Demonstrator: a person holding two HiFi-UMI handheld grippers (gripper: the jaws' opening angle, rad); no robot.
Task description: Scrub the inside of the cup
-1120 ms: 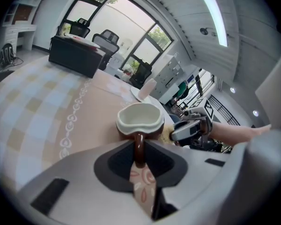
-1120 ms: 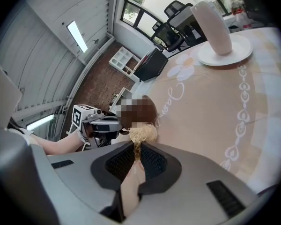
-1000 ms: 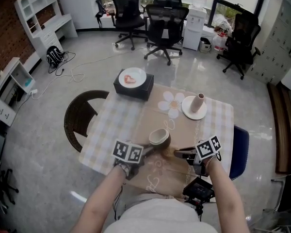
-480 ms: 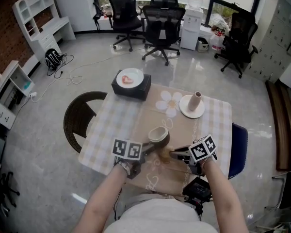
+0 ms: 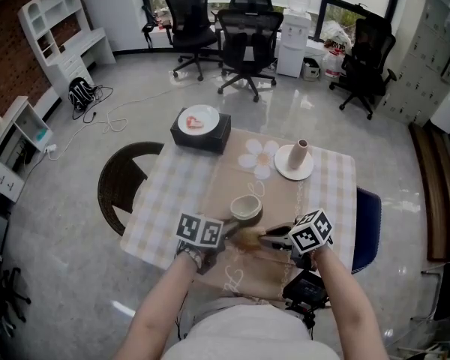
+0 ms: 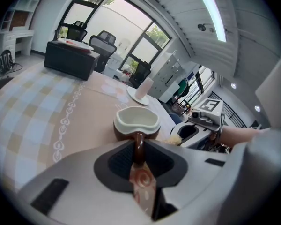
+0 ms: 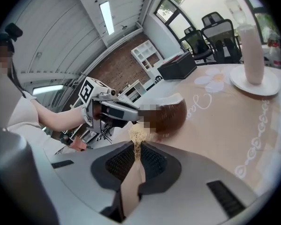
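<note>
Head view: the right gripper (image 5: 276, 238) has edged left toward the cup (image 5: 246, 208) within the last second, and its marker cube has rolled. The brush (image 5: 247, 238) is a blur now, with its tip just beside the cup's near wall instead of well short of it. The left gripper (image 5: 226, 232) and the cup have barely shifted. The cup stands mouth up near the front of the table (image 5: 172, 193).

In the left gripper view the jaws are clamped on the cup's handle (image 6: 138, 146), which steadies it. In the right gripper view the jaws are pressed together on the brush's flat stem, and the bristles (image 7: 138, 136) stick out just short of the brown wall.

The bristles are not inside the cup, so I judge scrubbing has not begun. This is the approach, and the tip must clear the rim and dip in.
</note>
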